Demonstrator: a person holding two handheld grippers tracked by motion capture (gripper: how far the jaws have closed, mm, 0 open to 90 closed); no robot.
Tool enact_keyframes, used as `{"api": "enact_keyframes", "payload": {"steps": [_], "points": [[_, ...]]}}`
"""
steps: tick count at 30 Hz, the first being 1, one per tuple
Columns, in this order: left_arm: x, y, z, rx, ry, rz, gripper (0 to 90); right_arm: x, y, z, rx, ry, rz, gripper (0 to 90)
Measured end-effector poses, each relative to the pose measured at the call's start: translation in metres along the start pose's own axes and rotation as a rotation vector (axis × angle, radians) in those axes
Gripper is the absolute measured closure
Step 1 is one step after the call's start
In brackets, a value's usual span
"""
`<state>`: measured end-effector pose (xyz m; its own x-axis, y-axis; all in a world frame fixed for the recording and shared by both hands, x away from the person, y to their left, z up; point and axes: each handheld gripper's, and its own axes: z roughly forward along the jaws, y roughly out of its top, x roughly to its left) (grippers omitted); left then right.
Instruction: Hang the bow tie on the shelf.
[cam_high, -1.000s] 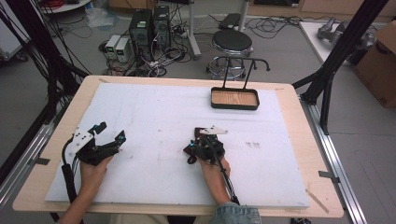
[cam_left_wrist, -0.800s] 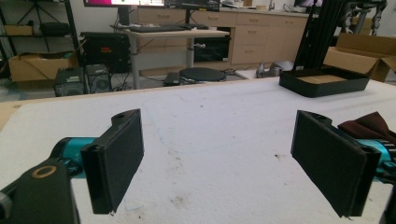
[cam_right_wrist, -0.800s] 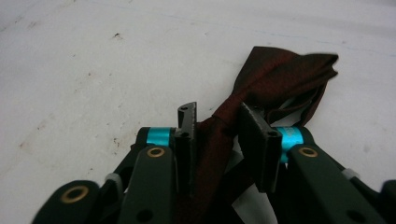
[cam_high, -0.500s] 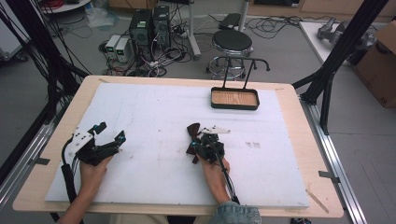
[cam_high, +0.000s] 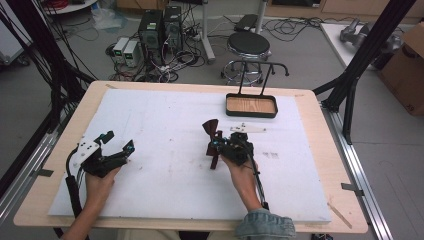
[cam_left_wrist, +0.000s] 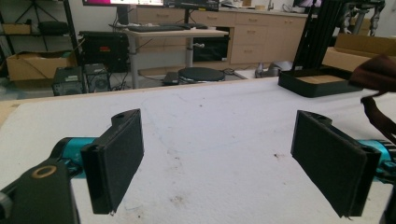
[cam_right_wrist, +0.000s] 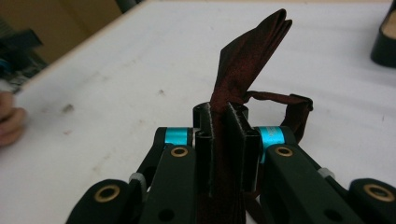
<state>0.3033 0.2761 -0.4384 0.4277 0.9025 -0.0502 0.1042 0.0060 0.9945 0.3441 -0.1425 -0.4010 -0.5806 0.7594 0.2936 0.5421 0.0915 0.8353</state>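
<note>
From the high view we count two grippers, one dark red bow tie (cam_high: 212, 142) and one wooden tray (cam_high: 250, 105); our right gripper (cam_high: 220, 147) holds the tie mid-table, well short of the tray. In the left gripper view, our left gripper (cam_left_wrist: 219, 163) rests with jaws wide apart and empty. In the right gripper view, the jaws pinch the tie's middle, and its loose strap (cam_right_wrist: 292, 109) could snag, or the fabric slip free.

Dark red folded cloth (cam_right_wrist: 243, 60), upright, pinched between jaws
</note>
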Motion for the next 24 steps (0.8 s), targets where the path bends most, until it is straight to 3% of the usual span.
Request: {"api": "enact_keyframes", "payload": {"steps": [5,9,16,22,24], "points": [[0.0,0.0,0.0,0.0,0.0,0.0,17.5,-0.011,0.016,-0.01,-0.027,0.027,-0.012,81.6],[0.0,0.0,0.0,0.0,0.0,0.0,17.5,-0.019,0.032,-0.017,-0.044,0.011,-0.062,81.6],[0.0,0.0,0.0,0.0,-0.003,0.0,17.5,-0.033,0.049,-0.03,-0.061,-0.007,-0.085,81.6],[-0.001,0.0,0.0,0.0,-0.002,0.003,17.4,-0.057,0.07,-0.054,-0.081,-0.058,-0.109,81.6],[-0.001,0.0,0.0,0.003,-0.001,0.009,17.5,-0.073,0.082,-0.069,-0.104,-0.079,-0.104,81.6]]}}
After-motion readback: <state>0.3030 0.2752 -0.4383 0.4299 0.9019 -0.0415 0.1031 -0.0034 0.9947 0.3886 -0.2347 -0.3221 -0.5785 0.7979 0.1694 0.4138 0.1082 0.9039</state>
